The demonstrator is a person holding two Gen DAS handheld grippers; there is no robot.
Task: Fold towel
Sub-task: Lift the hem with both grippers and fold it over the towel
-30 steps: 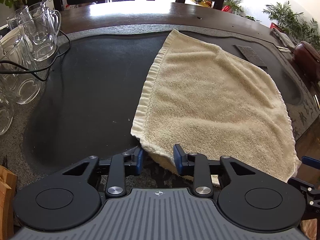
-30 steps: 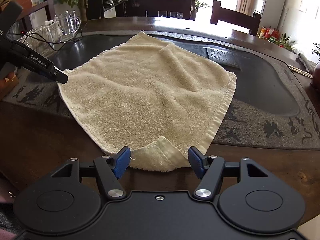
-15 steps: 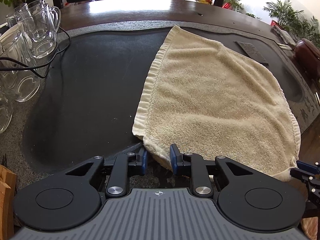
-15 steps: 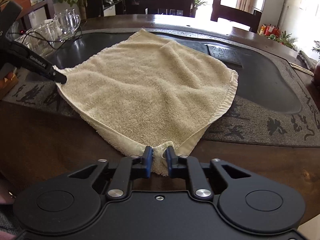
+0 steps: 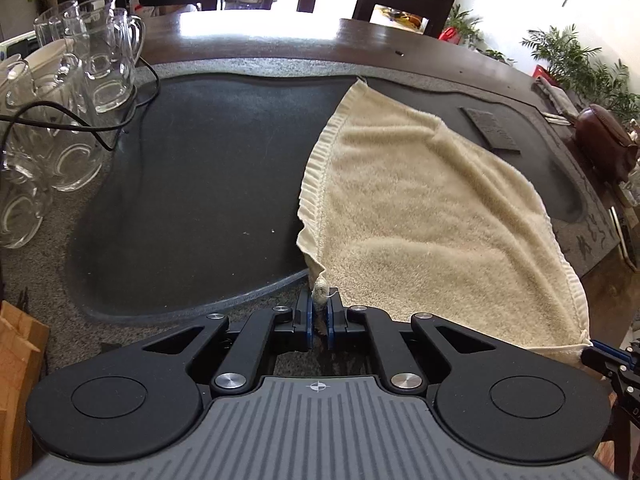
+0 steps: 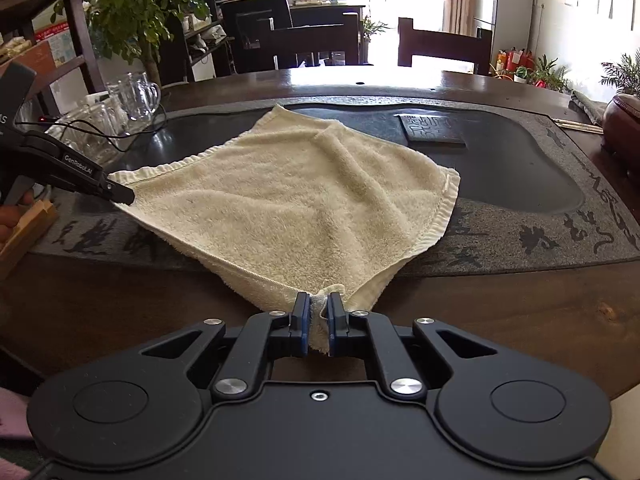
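A cream terry towel [image 5: 420, 216] lies spread over the dark stone tray [image 5: 192, 184], its near edge lifted. My left gripper [image 5: 319, 304] is shut on the towel's near-left corner, a small tuft pinched between the blue pads. In the right wrist view the same towel [image 6: 288, 208] stretches away, and my right gripper [image 6: 319, 305] is shut on its near corner. The left gripper [image 6: 120, 194] shows there at the left, clamped on its corner. The right gripper's tip [image 5: 596, 354] shows at the left wrist view's right edge, holding the other corner.
Several glass mugs [image 5: 100, 68] and a black cable [image 5: 120, 132] stand at the tray's left. An engraved dark slab [image 6: 432, 130] lies beyond the towel. A brown pot [image 5: 604, 140] sits far right, a wooden box [image 5: 16, 360] near left. Chairs stand behind the table.
Both grippers closed on the towel's two near corners: the right first, then the left. Both have risen a little, pulling the near edge up and taut.
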